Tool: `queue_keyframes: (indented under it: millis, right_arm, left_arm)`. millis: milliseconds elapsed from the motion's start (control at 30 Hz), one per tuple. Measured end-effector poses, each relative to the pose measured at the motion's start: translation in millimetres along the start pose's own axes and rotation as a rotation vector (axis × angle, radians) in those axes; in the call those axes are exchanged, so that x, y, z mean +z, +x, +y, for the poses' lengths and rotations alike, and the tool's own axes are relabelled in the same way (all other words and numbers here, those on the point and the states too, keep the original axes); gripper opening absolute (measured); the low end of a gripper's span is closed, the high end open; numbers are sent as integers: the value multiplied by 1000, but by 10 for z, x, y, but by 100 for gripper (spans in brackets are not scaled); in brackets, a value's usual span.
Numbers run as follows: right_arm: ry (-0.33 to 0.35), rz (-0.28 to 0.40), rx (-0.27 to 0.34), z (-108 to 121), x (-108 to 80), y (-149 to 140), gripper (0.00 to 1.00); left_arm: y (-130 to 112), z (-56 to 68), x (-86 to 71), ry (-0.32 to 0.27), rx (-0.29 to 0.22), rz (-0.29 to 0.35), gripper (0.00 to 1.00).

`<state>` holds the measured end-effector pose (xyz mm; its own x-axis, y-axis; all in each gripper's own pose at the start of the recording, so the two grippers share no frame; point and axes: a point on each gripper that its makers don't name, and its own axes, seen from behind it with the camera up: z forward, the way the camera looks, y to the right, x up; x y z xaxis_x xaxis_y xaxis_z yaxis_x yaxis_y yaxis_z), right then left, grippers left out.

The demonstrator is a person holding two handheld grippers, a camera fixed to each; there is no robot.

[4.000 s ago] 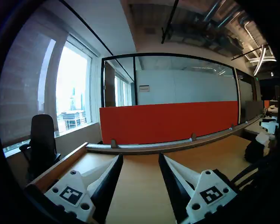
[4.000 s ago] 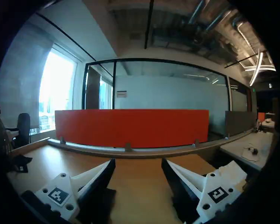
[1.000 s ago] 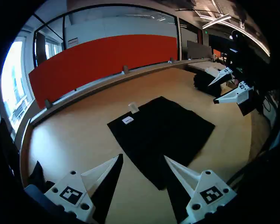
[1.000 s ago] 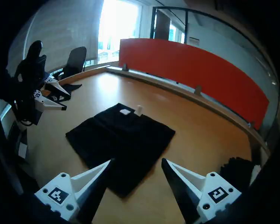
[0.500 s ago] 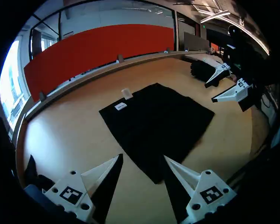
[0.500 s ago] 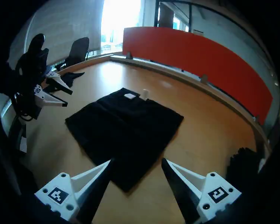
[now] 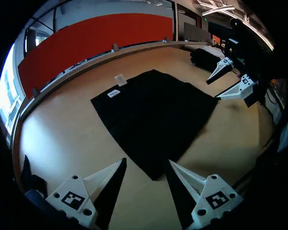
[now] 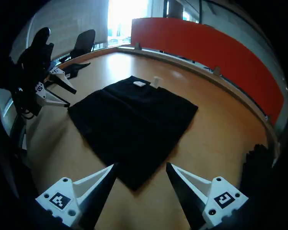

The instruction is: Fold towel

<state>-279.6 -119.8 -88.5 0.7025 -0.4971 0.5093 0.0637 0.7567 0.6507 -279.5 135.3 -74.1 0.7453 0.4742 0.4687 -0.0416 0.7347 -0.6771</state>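
My left claw hung with its two fingers spread wide and nothing between them, over the nearest corner of the black towel. My right claw was likewise released and empty, its fingers straddling the next corner along the same edge. The towel lay flat on the wooden table in a rough square. It was too dark for me to tell whether it was one layer or more. Close to its far edge sat a white tag, and just past that edge a small white object stood on the table. Farther off, a dark heap lay toward the table's far side, before a red partition.

I judged this to be the approach before the first grasp, with no fold begun. Next, each claw needed to drop onto its corner and pinch the cloth without jamming into the tabletop. Then both would lift and carry the near edge over to the tagged edge, keeping the corners level.
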Motion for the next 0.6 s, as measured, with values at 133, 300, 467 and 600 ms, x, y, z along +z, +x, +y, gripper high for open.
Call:
queue_keyframes:
  millis: [133, 300, 467, 600]
  right_arm:
    - [9, -16, -6, -14, 20, -70, 95]
    - [11, -32, -8, -3, 51, -140, 95]
    - [18, -46, -11, -4, 83, -203, 95]
    - [22, -57, -16, -3, 91, -241, 95]
  left_arm:
    - [-68, 20, 42, -10, -7, -23, 69]
    - [-151, 51, 92, -21, -7, -54, 69]
    - [-211, 84, 118, -35, -3, -78, 69]
    - [-214, 87, 115, -41, -8, -80, 69]
